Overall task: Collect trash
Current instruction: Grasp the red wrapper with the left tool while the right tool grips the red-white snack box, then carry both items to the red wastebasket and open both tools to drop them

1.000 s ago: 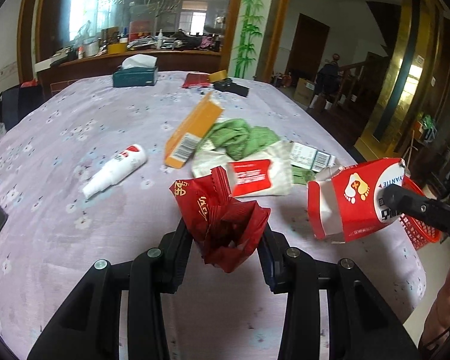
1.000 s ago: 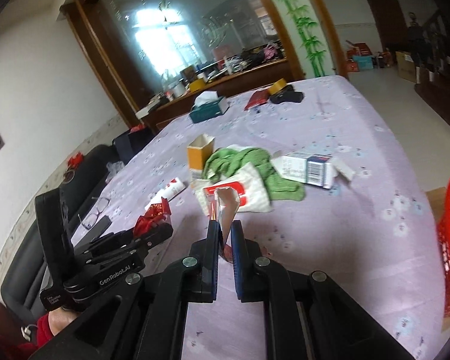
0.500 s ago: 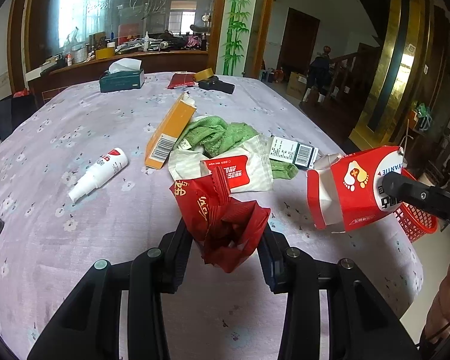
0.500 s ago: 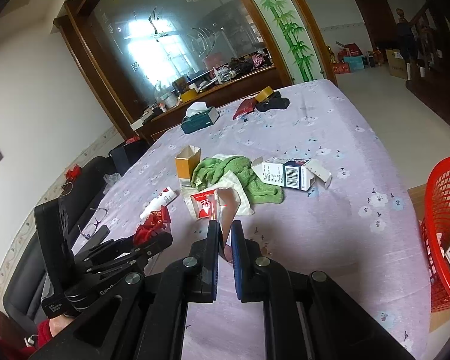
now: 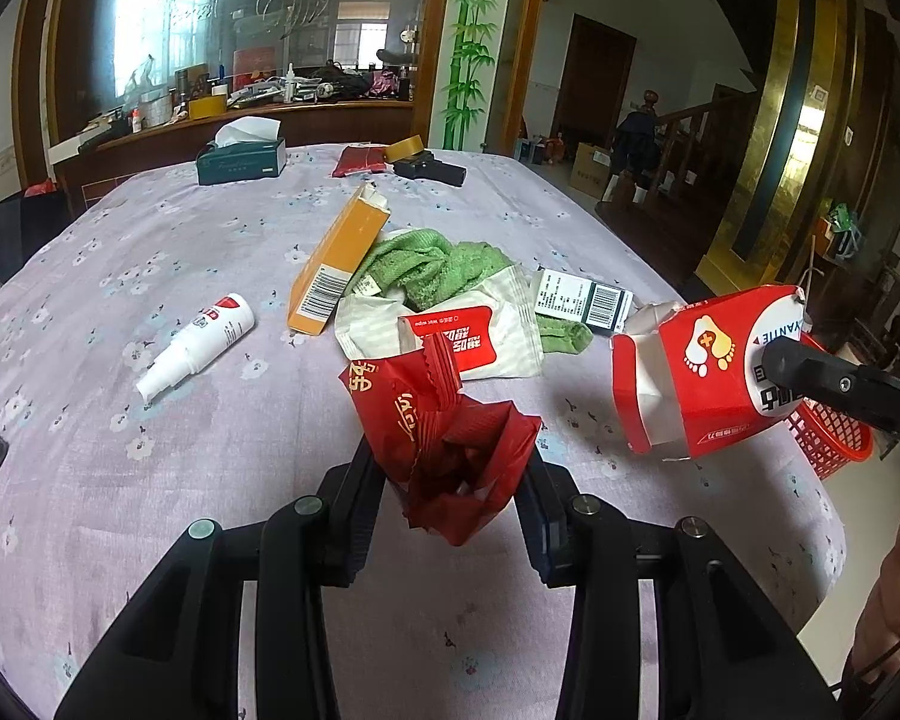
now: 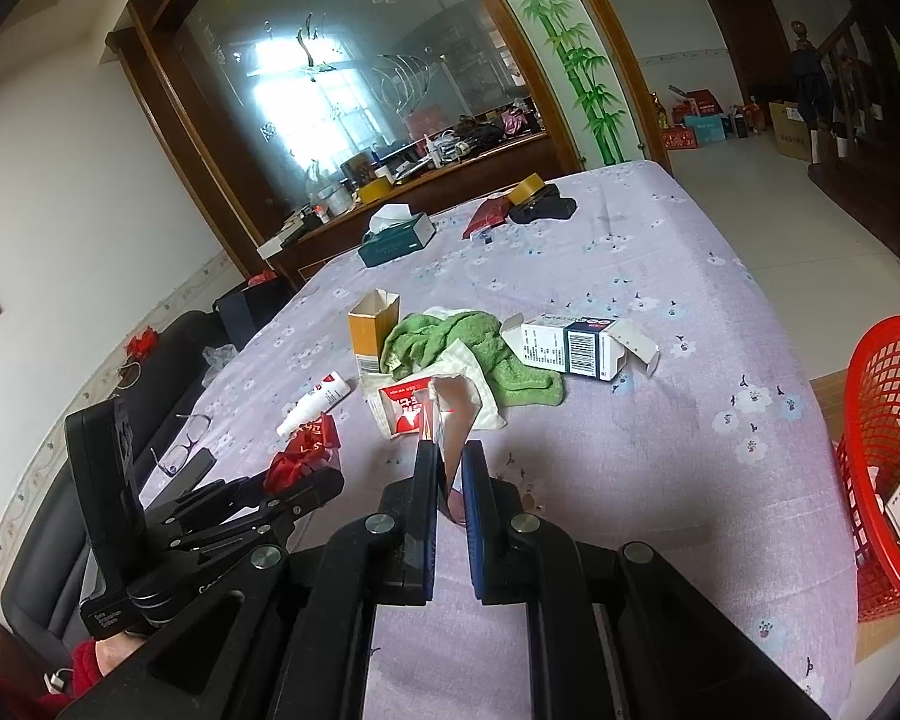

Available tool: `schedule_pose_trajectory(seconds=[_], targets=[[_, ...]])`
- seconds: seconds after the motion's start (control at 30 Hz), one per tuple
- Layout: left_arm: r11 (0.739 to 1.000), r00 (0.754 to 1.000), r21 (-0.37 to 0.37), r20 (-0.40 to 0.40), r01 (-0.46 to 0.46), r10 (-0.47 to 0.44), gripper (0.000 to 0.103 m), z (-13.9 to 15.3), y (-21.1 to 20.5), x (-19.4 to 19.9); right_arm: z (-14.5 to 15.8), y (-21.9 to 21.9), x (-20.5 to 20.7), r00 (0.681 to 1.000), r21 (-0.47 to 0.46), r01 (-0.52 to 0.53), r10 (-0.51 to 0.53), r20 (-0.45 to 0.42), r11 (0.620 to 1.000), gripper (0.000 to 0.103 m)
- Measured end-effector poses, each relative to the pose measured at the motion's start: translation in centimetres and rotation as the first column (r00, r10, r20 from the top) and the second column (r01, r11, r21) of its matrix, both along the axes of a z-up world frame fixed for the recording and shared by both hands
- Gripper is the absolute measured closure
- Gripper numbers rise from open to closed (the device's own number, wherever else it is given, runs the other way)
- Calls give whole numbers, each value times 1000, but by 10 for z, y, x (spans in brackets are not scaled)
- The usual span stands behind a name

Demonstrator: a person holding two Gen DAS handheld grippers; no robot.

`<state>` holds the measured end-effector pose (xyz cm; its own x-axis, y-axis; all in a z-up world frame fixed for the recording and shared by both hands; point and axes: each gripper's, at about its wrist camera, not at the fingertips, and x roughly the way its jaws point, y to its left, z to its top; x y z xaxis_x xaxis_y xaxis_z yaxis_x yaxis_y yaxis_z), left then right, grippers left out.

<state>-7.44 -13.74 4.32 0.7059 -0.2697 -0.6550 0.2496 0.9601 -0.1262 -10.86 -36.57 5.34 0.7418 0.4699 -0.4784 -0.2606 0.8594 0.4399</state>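
Left claw (image 5: 453, 480) clenched on crumpled red wrapper (image 5: 444, 426), held above the worktop (image 5: 150, 480) near its front edge. Right claw (image 6: 449, 468) clamped on flattened red carton (image 5: 702, 378), above the right edge. Red basket (image 6: 882, 420) on floor beyond that edge.

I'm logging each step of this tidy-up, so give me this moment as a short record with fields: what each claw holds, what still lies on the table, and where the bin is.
left claw: shut on crumpled red wrapper
right claw: shut on flattened red carton, seen edge-on in the right wrist view
table: lilac flowered cloth
still lying on it: orange box, green towel, wet-wipe pack, white barcode box, white spray bottle
far end: tissue box
bin: red basket, beyond the table's right edge
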Motion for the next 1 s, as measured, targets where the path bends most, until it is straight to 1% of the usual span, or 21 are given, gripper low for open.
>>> schedule_pose_trajectory(seconds=[0.3, 0.57, 0.63, 0.7, 0.83, 0.9, 0.97, 1.0], targets=[[1000, 1000, -1, -2, 7, -7, 64, 1, -3, -1, 3, -7, -5, 1000, 5, 15, -15, 12, 1000, 94], [999, 999, 4, 4, 52, -52, 64, 9, -21, 1, 8, -28, -12, 998, 32, 50, -51, 27, 998, 94], [997, 997, 2, 3, 83, -83, 64, 12, -32, 2, 10, -37, -14, 997, 38, 69, -70, 31, 997, 94], [991, 991, -18, -12, 133, -133, 64, 15, -49, 4, 12, -47, -18, 995, 48, 91, -92, 36, 995, 94], [973, 973, -52, -36, 226, -228, 64, 19, -84, 4, 18, -80, -29, 985, 66, 162, -166, 54, 985, 94], [957, 957, -69, -44, 282, -286, 64, 22, -108, 4, 21, -99, -35, 975, 80, 207, -213, 65, 975, 94], [942, 942, -81, -48, 327, -331, 64, 25, -130, 3, 24, -125, -45, 957, 91, 272, -279, 76, 958, 94], [930, 931, -87, -50, 358, -363, 64, 27, -146, 3, 25, -137, -50, 947, 92, 304, -311, 80, 948, 94]])
